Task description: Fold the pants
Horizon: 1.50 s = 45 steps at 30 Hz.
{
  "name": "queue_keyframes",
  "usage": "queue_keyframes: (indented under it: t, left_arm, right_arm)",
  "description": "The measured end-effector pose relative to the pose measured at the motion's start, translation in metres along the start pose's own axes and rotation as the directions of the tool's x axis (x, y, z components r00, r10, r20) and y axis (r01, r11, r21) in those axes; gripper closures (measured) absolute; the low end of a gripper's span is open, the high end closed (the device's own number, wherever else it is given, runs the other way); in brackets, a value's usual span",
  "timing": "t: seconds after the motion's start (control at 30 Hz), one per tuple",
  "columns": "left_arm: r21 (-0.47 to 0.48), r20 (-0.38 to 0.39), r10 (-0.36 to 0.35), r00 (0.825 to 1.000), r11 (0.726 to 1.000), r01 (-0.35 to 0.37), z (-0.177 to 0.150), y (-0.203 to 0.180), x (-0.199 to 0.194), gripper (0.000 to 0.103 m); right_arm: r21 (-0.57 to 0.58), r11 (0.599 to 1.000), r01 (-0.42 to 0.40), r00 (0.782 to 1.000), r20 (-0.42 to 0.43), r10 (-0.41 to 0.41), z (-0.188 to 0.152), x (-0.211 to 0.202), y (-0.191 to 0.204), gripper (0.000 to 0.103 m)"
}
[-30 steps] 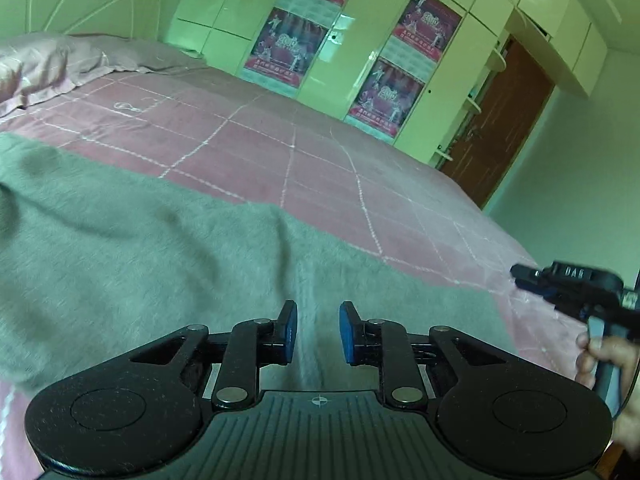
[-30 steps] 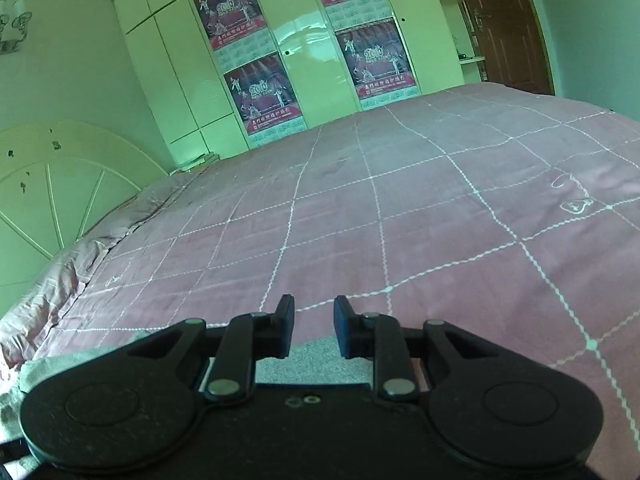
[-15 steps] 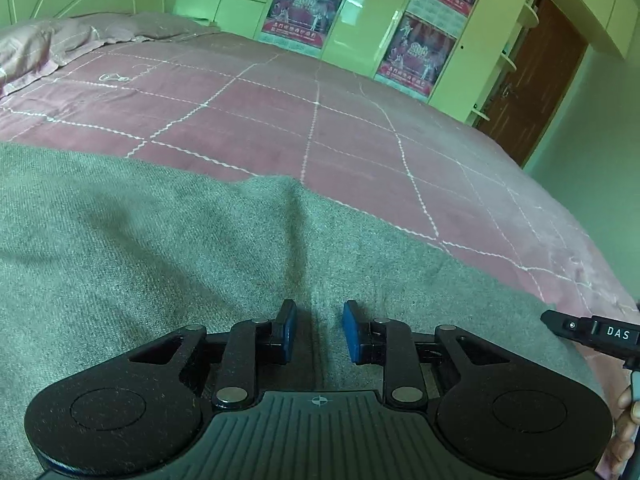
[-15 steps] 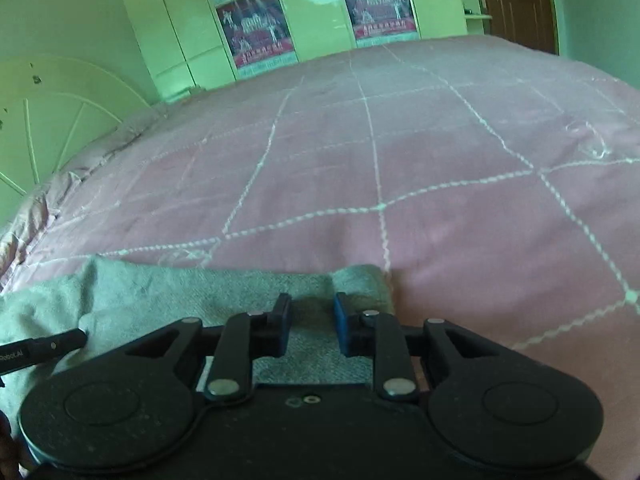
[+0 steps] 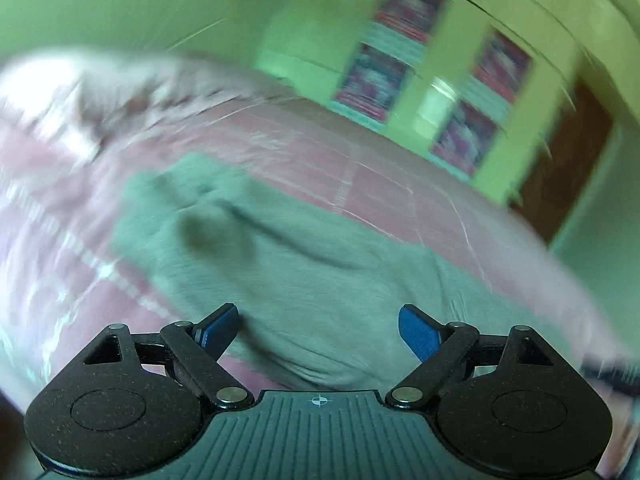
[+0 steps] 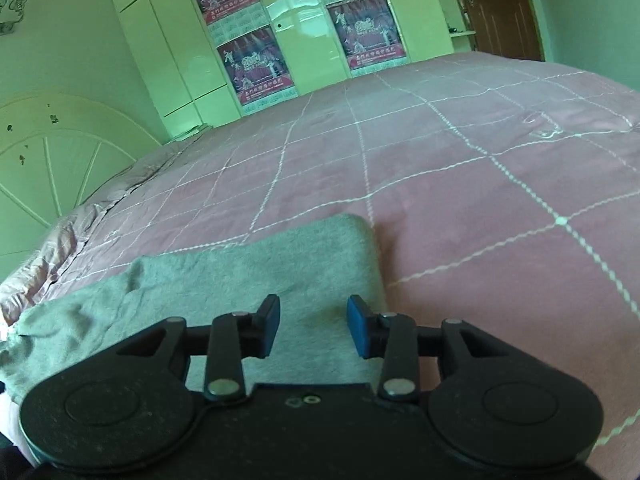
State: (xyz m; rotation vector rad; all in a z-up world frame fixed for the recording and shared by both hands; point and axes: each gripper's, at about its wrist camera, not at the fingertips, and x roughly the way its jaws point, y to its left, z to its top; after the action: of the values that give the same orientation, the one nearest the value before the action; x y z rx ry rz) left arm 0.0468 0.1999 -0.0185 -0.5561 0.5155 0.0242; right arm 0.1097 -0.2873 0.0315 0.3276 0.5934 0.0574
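The grey pants point(image 5: 304, 272) lie flat on the pink quilted bedspread point(image 5: 400, 184); the left wrist view is blurred by motion. My left gripper point(image 5: 318, 330) hovers over the near part of the cloth, its jaws opening wide, with nothing pinched between the blue pads. In the right wrist view the pants point(image 6: 256, 276) end in a rounded folded corner just ahead. My right gripper point(image 6: 313, 326) stands above that cloth, jaws opening, and the pads do not press on the fabric.
A pale green headboard point(image 6: 48, 160) and a rumpled pink pillow edge point(image 6: 52, 240) lie to the left. Wardrobe doors with posters point(image 6: 256, 64) stand beyond the bed, and a brown door point(image 6: 496, 4) is at the far right. The pink bedspread point(image 6: 500, 184) spreads wide to the right.
Both grippers went from shut to open. The left one swung fast across the bed and now sees more of the pants. The right one drew back, showing the pants' folded corner.
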Motion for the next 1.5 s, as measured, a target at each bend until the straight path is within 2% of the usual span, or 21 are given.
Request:
queue_keyframes:
  t: [0.07,0.13,0.2,0.27,0.33,0.43,0.53,0.63,0.7,0.8,0.87,0.9,0.93,1.0,1.07,1.13,1.17,1.27,1.33,1.43,1.5]
  left_arm:
    - [-0.203,0.015,-0.027,1.0,0.979,0.029,0.006,0.041,0.013,0.016]
    - [-0.358,0.043,-0.128,0.991,0.924,0.135,0.007,0.072,0.028,0.016]
    - [-0.458,0.045,-0.176,0.983,0.871,0.176,0.009,0.095,0.041,0.018]
    - [-0.476,0.022,-0.17,0.985,0.865,0.16,0.009,0.1,0.042,0.033]
    - [-0.46,0.024,-0.169,0.985,0.873,0.161,0.004,0.098,0.033,0.033]
    - [-0.494,0.075,-0.195,0.978,0.844,0.206,-0.005,0.107,0.019,0.032]
    - [-0.51,0.075,-0.143,0.987,0.845,0.161,-0.007,0.12,0.019,0.029]
    - [-0.538,0.084,-0.162,0.983,0.823,0.182,-0.007,0.133,0.026,0.028]
    - [-0.514,0.084,-0.174,0.981,0.836,0.192,0.003,0.138,0.041,0.028]
    - [-0.43,0.095,-0.164,0.982,0.883,0.189,0.023,0.138,0.065,0.028]
    - [-0.416,0.112,-0.15,0.982,0.891,0.184,0.031,0.136,0.074,0.028]
    - [-0.41,0.116,-0.13,0.985,0.897,0.167,0.035,0.134,0.072,0.035]
    - [-0.41,0.134,-0.111,0.985,0.898,0.157,0.035,0.133,0.067,0.063]
    - [-0.412,0.183,-0.115,0.976,0.893,0.182,0.033,0.133,0.056,0.063]
    - [-0.377,0.196,-0.115,0.974,0.908,0.184,0.032,0.128,0.046,0.063]
    - [-0.375,0.194,-0.121,0.973,0.908,0.188,0.033,0.13,0.04,0.063]
    - [-0.369,0.186,-0.124,0.975,0.91,0.187,0.034,0.13,0.04,0.063]
    - [-0.351,0.158,-0.129,0.979,0.919,0.177,0.037,0.133,0.041,0.063]
    - [-0.335,0.135,-0.114,0.984,0.93,0.153,0.037,0.134,0.043,0.063]
    - [-0.309,0.136,-0.113,0.984,0.939,0.151,0.04,0.128,0.038,0.063]
    - [-0.262,0.156,-0.118,0.981,0.952,0.156,0.048,0.113,0.03,0.063]
  right_arm:
    - [-0.026,1.0,-0.006,1.0,0.004,0.006,0.0,-0.005,0.008,0.071]
    - [-0.028,0.999,-0.018,1.0,0.005,0.018,0.0,-0.01,0.013,0.068]
    - [-0.037,0.999,-0.016,1.0,0.01,0.017,-0.001,-0.015,0.017,0.063]
    - [-0.043,0.999,-0.013,1.0,0.009,0.014,-0.003,-0.019,0.019,0.063]
    - [-0.048,0.999,-0.007,1.0,0.007,0.007,-0.005,-0.023,0.021,0.063]
    - [-0.05,0.999,0.0,1.0,-0.002,0.0,-0.009,-0.022,0.023,0.063]
    - [-0.05,0.999,-0.002,1.0,-0.027,0.0,-0.012,-0.014,0.028,0.063]
    - [-0.07,0.997,-0.019,0.999,-0.036,0.017,-0.014,-0.011,0.035,0.063]
    - [-0.074,0.997,-0.026,0.999,-0.048,0.023,-0.015,-0.009,0.039,0.063]
    - [-0.095,0.995,-0.04,0.997,-0.063,0.034,-0.018,-0.005,0.049,0.062]
    - [-0.123,0.99,-0.074,0.995,-0.071,0.065,-0.019,-0.003,0.061,0.062]
    - [-0.144,0.985,-0.094,0.994,-0.074,0.084,-0.019,-0.002,0.069,0.062]
    - [-0.171,0.979,-0.115,0.992,-0.078,0.103,-0.02,-0.001,0.08,0.062]
    - [-0.227,0.962,-0.15,0.987,-0.094,0.132,-0.024,0.004,0.101,0.062]
    - [-0.296,0.937,-0.183,0.981,-0.11,0.157,-0.029,0.009,0.123,0.063]
    - [-0.368,0.906,-0.208,0.978,-0.111,0.179,-0.036,0.013,0.144,0.063]
    - [-0.412,0.885,-0.217,0.976,-0.111,0.187,-0.042,0.016,0.155,0.059]
    - [-0.571,0.806,-0.154,0.983,-0.174,0.064,-0.07,0.043,0.178,0.057]
    - [-0.512,0.845,-0.152,0.982,-0.172,0.073,-0.066,0.045,0.174,0.058]
    - [-0.446,0.873,-0.196,0.974,-0.192,0.12,-0.05,0.035,0.168,0.059]
    - [-0.372,0.9,-0.227,0.973,-0.119,0.196,-0.036,0.014,0.152,0.052]
